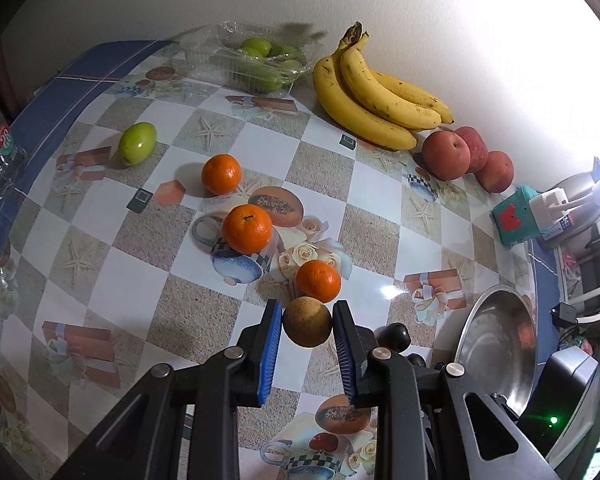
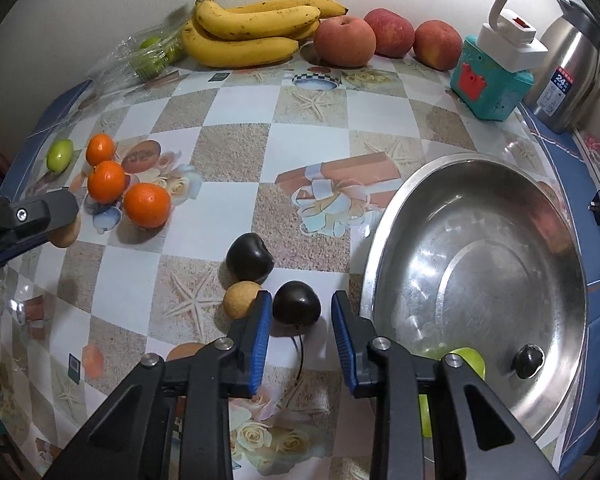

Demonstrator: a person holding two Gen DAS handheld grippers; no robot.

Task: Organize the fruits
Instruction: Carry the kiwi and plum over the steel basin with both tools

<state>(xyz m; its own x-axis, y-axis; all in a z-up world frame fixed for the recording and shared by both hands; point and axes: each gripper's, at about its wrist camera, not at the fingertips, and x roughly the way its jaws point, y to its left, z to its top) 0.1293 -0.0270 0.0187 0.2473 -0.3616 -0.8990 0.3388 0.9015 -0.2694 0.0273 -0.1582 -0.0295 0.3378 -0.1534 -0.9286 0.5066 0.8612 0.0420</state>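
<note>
Right wrist view, steel bowl [image 2: 460, 159]: it stood to the right of your right gripper, with a green fruit [image 2: 469, 358] and a small dark fruit [image 2: 530, 360] in it. Its rim rose near the right finger, so a low carry could have clipped it.
Oranges [image 1: 247, 228]: three lay loose just beyond your left gripper. A forward swing could have set the nearest one rolling.
Right gripper [image 2: 300, 300]: its jaws straddled the dark fruit [image 2: 296, 309] on the table. The left pad touched it and a sliver of gap showed at the right pad, so it was not yet pinched. Lifting then could have let it drop.
Left gripper [image 1: 308, 312]: it pinched a tan fruit [image 1: 307, 326] near the pad tips, clear of the table. So shallow a hold on a round skin could have let the fruit squirt out.
Second dark fruit [image 2: 249, 258]: it sat just behind the first, and you could have bumped it as you lifted.
Small tan fruit [image 2: 240, 300]: it lay against the outside of the right gripper's left finger. A sideways shift could have pushed it away.
</note>
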